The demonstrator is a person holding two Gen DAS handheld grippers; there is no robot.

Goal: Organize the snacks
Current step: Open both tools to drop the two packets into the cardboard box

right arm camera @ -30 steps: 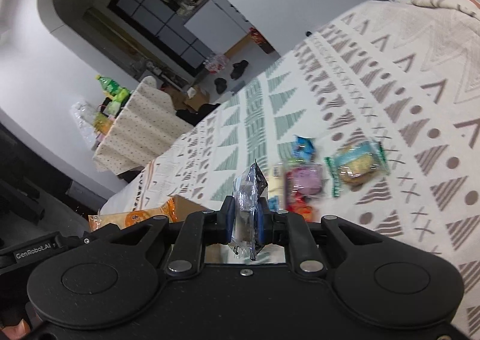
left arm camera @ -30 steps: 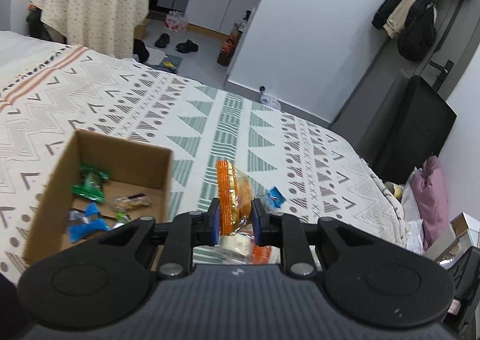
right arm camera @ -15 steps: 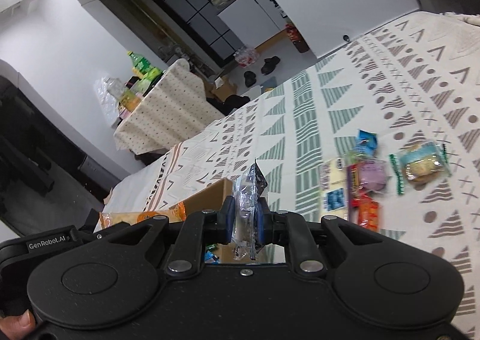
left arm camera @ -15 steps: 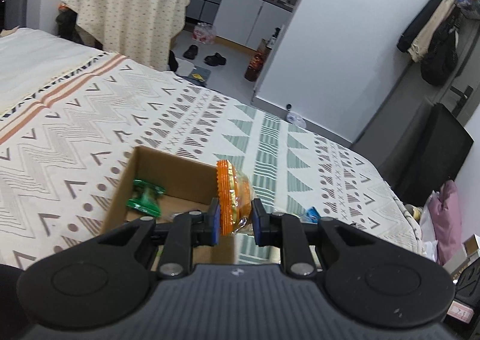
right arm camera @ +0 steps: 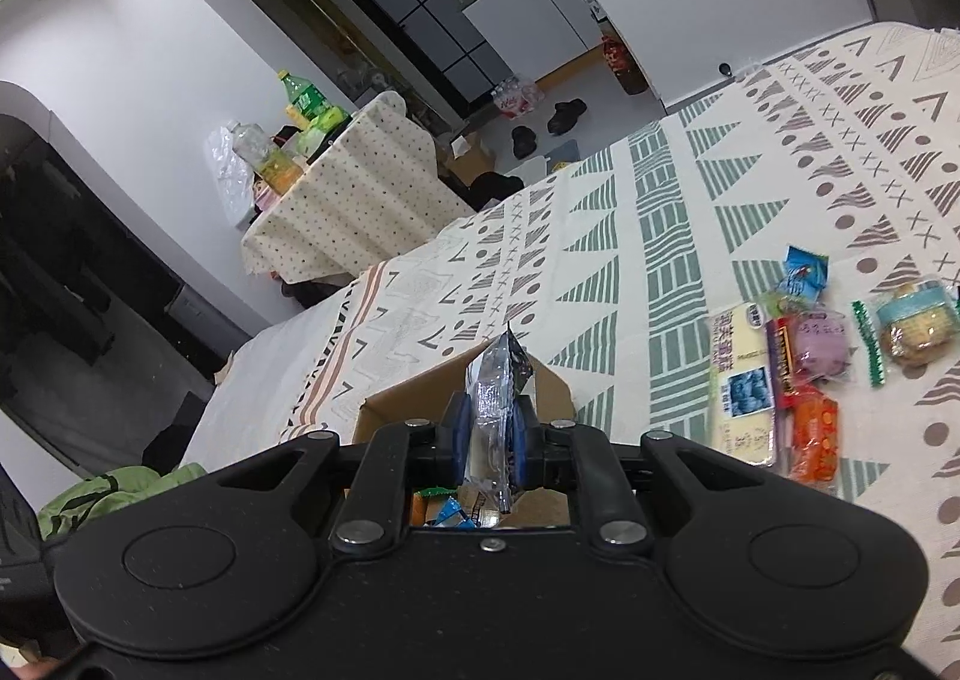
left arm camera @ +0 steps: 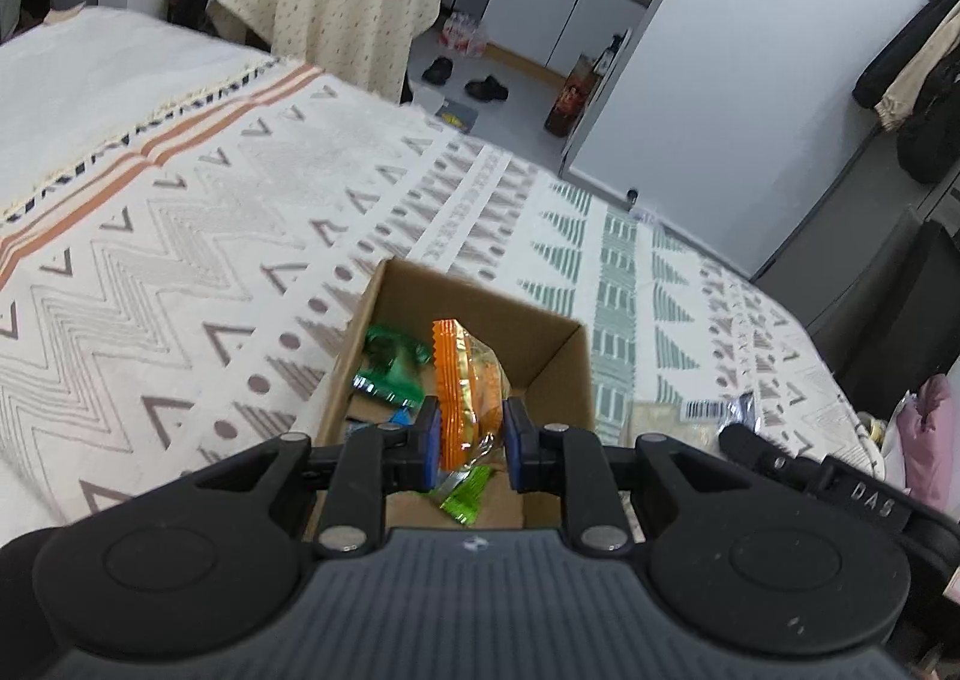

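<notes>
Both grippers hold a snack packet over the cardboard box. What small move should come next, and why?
Probably open the left gripper: its orange packet hangs over the open cardboard box, where other snacks lie. The right gripper, gripping the silver packet, could follow.

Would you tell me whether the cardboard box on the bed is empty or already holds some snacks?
Not empty. The open cardboard box already holds snacks: a green packet lies inside, with blue wrappers on its floor.

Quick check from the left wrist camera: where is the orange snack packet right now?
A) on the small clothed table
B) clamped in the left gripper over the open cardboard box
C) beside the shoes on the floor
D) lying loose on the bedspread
B: the left gripper is shut on the orange snack packet, held above the open cardboard box.
</notes>
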